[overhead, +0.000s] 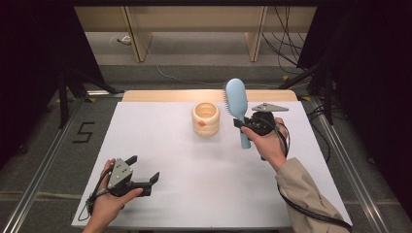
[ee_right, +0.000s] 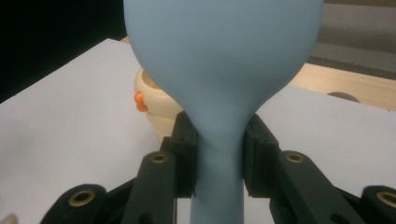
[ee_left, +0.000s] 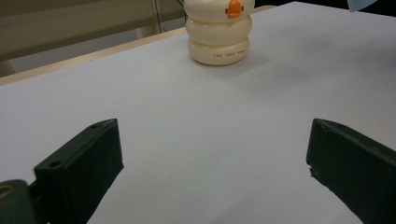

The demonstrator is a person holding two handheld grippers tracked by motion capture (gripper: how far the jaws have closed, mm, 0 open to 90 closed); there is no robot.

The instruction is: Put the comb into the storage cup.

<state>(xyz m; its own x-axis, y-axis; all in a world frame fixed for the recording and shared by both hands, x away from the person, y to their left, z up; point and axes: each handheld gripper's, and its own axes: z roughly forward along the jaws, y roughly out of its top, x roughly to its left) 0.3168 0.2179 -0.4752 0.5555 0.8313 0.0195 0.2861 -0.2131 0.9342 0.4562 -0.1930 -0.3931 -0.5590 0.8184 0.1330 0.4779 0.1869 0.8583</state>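
A light blue hairbrush (overhead: 237,104) is held above the white table, head up and bristles facing left. My right gripper (overhead: 241,125) is shut on its neck; in the right gripper view both pads (ee_right: 186,154) press against the blue hairbrush (ee_right: 219,70) where it narrows. Just left of the brush stands a cream ringed cup (overhead: 205,118) with an orange beak, open at the top. That cup (ee_left: 218,32) sits far ahead in the left gripper view. My left gripper (overhead: 144,171) rests at the table's near left corner, open, with nothing between its fingers (ee_left: 79,170).
The white table (overhead: 165,155) has a wooden strip (overhead: 160,95) along its far edge. Black stands and cables flank it on both sides. A cable (overhead: 301,206) trails from the right gripper along the sleeve.
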